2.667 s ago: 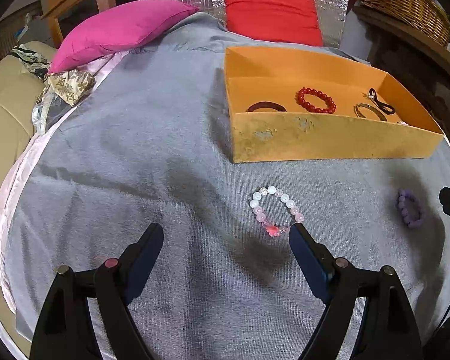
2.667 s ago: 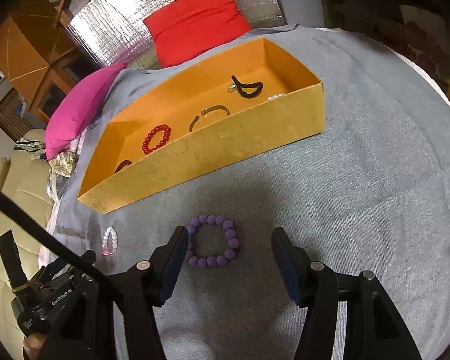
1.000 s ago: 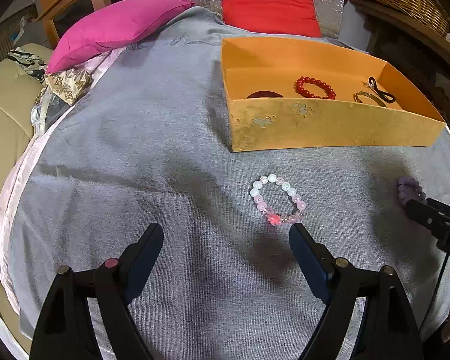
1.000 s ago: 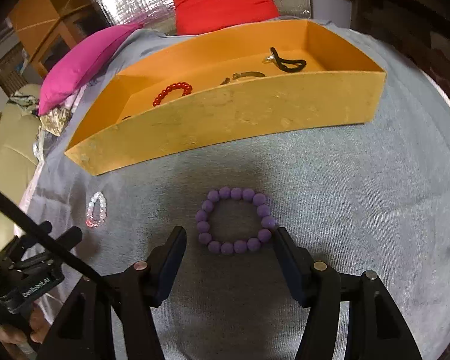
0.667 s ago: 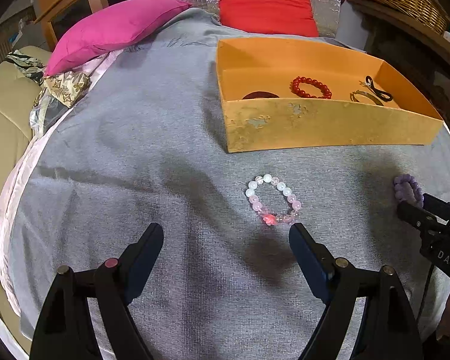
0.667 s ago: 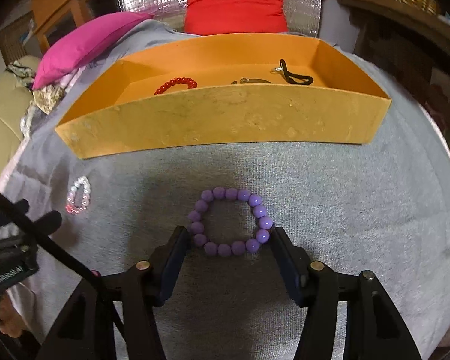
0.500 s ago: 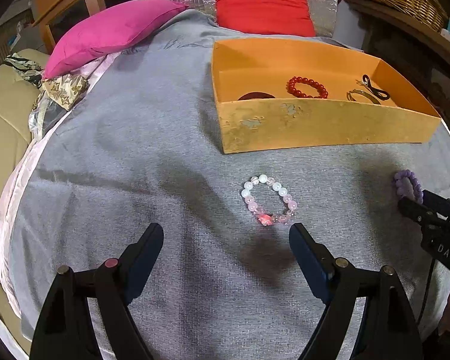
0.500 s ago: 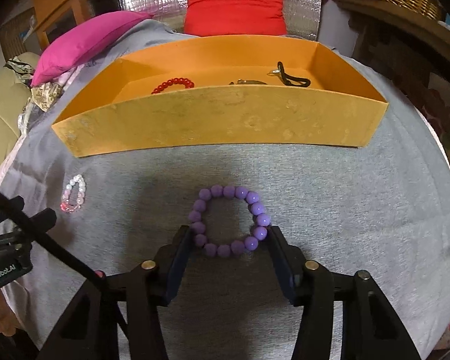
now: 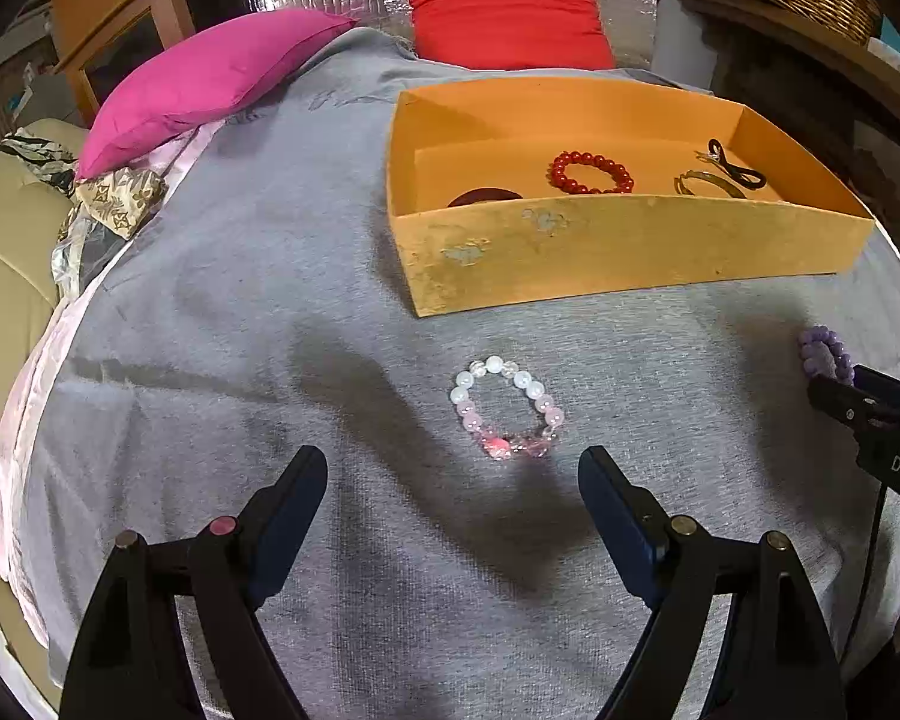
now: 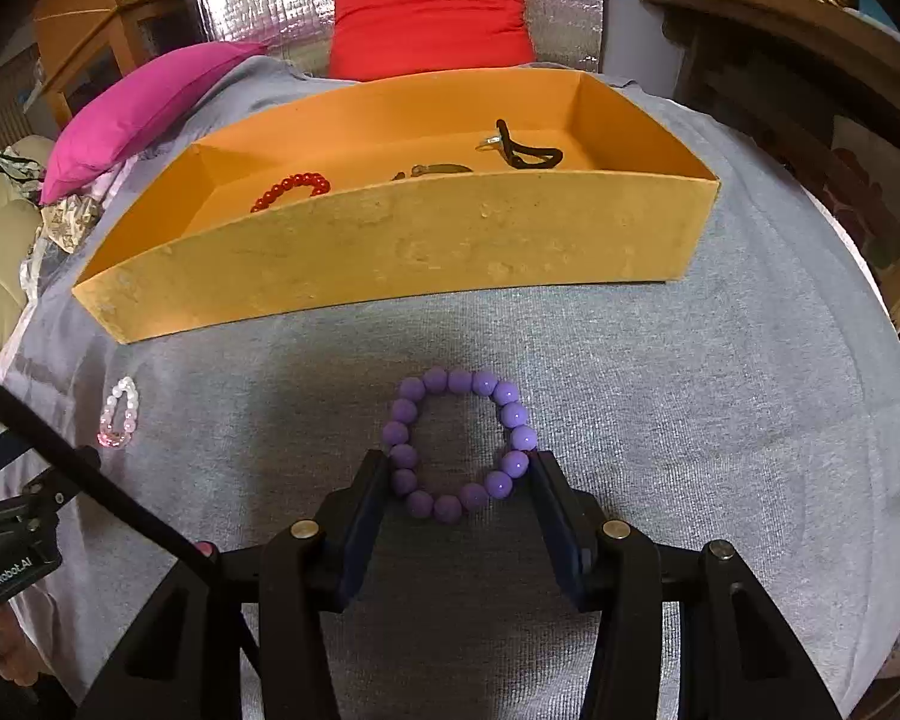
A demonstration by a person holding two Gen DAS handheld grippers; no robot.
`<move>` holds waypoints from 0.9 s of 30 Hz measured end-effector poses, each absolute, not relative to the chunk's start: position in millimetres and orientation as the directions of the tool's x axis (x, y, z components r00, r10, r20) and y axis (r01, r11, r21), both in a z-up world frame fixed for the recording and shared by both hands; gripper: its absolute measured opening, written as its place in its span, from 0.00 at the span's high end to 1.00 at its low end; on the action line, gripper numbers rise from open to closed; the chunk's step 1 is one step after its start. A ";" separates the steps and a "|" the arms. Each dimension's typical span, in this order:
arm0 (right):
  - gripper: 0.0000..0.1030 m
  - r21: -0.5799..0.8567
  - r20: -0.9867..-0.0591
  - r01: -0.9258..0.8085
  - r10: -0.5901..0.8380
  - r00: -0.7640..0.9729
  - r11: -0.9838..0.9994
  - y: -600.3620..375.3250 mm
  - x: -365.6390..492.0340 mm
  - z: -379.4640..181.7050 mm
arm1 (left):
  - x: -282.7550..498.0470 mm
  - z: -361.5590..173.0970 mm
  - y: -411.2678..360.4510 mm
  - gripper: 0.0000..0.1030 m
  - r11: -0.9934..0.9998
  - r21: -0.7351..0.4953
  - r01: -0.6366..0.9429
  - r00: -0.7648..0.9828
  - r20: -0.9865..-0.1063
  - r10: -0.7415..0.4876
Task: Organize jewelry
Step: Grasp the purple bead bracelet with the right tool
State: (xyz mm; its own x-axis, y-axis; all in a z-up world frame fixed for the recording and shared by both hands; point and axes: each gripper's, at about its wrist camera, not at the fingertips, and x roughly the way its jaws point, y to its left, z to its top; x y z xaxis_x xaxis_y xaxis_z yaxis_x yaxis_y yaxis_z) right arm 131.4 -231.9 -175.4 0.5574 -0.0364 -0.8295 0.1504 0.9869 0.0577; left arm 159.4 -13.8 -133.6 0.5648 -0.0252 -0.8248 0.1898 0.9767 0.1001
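Two tongs — right tongs [image 10: 457, 468] clamped on purple bracelet [image 10: 459, 444], left tongs [image 9: 453, 468] spread wide.

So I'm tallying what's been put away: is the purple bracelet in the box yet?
Out. The purple bracelet lies flat on the grey cloth in front of the box, between the right gripper's fingers.

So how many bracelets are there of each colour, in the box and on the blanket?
Red bead bracelet: 1, in the orange box
Dark reddish bangle: 1, in the box
Greenish-brown bangle: 1, in the box
Purple bead bracelet: 1, on the blanket
Pink-and-white bead bracelet: 1, on the blanket
Total: 5
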 end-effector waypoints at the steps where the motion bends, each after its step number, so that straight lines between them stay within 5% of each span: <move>1: 0.46 0.059 -0.831 0.148 -0.034 0.556 0.987 -231.5 132.0 -175.7 | 159.6 -133.7 -14.3 0.16 0.976 0.100 0.192 0.565 -0.825 -0.026; 27: 0.53 0.058 -0.820 0.175 -0.053 0.570 0.983 -233.2 143.5 -176.8 | 173.5 -143.1 -21.9 0.16 0.976 0.078 0.203 0.533 -0.845 -0.044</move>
State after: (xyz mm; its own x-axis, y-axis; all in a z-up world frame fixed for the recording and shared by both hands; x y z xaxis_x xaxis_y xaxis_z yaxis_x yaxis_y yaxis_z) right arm 143.5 -233.2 -176.8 0.5704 -0.0532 -0.8197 0.1747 0.9829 0.0578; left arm 173.5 -21.9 -143.1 0.5330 -0.0437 -0.8450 0.2029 0.9761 0.0775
